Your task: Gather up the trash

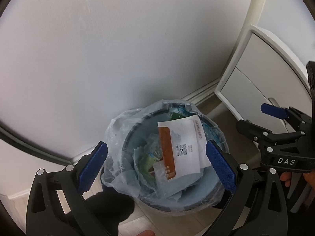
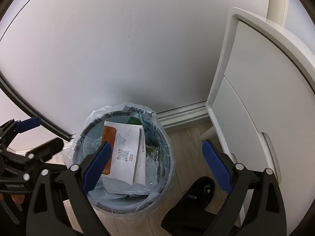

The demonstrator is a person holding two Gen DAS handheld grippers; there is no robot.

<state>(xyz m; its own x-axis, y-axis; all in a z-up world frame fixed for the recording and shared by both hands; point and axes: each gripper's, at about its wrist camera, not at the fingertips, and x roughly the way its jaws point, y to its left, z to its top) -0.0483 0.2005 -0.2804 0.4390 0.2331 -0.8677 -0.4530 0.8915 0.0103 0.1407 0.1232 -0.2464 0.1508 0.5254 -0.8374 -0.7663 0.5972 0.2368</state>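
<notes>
Nearly done, by the look: bin [image 2: 126, 202] already stuffed, white packet [image 2: 128, 149] on top. Left gripper [image 1: 157, 167] and right gripper [image 2: 159, 165] both apart, empty; bag [image 1: 112, 137] not yet tied.

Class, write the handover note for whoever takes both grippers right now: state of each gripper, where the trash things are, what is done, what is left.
Left gripper: open, empty, above the bin.
Right gripper: open, empty, beside the bin's right rim.
Trash bin: on the floor against the wall, by the white cabinet, lined with a clear bag.
Done: white and orange envelope and crumpled wrappers lie inside.
Left: probably gathering the bag's edges; no loose trash is in view.
</notes>
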